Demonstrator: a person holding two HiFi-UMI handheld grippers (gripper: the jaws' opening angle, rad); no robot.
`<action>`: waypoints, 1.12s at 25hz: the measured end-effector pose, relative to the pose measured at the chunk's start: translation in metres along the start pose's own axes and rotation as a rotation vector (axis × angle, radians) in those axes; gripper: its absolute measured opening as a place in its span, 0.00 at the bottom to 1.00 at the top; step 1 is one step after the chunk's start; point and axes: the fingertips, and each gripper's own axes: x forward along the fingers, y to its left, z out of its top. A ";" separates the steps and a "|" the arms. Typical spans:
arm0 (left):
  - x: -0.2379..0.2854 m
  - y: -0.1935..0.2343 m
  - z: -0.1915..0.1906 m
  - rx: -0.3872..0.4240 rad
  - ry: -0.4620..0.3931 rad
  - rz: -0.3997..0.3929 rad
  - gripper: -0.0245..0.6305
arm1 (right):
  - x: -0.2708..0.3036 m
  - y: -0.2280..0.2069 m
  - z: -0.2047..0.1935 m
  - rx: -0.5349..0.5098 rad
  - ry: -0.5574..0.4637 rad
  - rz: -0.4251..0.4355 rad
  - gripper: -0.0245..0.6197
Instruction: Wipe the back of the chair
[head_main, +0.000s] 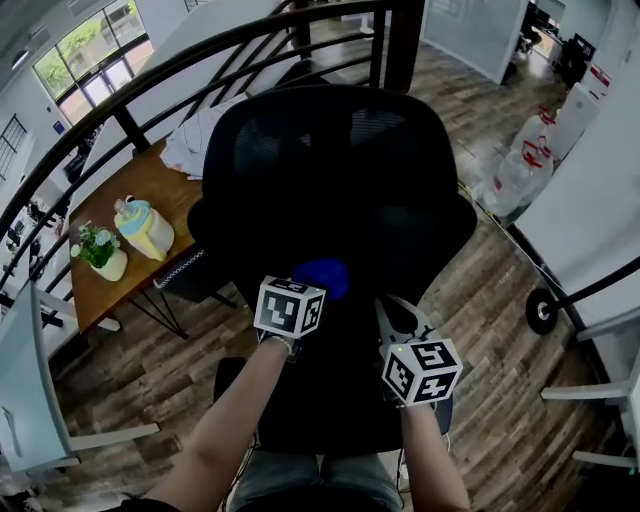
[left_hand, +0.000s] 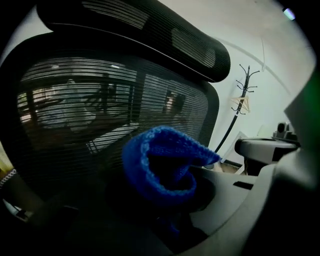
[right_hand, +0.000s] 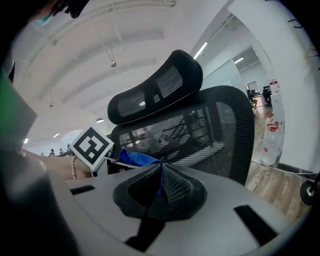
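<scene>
The chair's black mesh back (head_main: 340, 170) stood upright straight ahead of the person, its curved headrest (right_hand: 155, 90) above it. A blue cloth (head_main: 322, 276) was bunched against the lower part of that mesh, near the middle. In the left gripper view the cloth (left_hand: 160, 165) stood up as a folded loop in front of the mesh.

The left gripper (head_main: 310, 288) had its jaws closed on the cloth's lower end. The right gripper (head_main: 388, 310) sat just beside it, apart from the cloth. Its jaws were pressed together, with only a thin blue sliver showing in the seam between the ribbed pads (right_hand: 177, 182); what that sliver was could not be told. The left gripper's marker cube (right_hand: 91, 146) showed beyond them.

To the chair's left a wooden tabletop (head_main: 150, 190) carried a pale pitcher (head_main: 145, 228) and a small pot of flowers (head_main: 100, 255). A dark curved railing (head_main: 150, 80) ran behind it. A coat stand (left_hand: 242, 90) stood by the white wall.
</scene>
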 end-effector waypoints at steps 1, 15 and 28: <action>-0.004 0.006 -0.002 -0.007 -0.001 0.011 0.22 | 0.003 0.005 -0.001 -0.003 0.004 0.009 0.08; -0.058 0.093 -0.029 -0.092 -0.025 0.126 0.22 | 0.054 0.075 -0.017 -0.043 0.072 0.139 0.08; -0.094 0.154 -0.053 -0.166 -0.021 0.218 0.23 | 0.075 0.112 -0.036 -0.056 0.124 0.185 0.08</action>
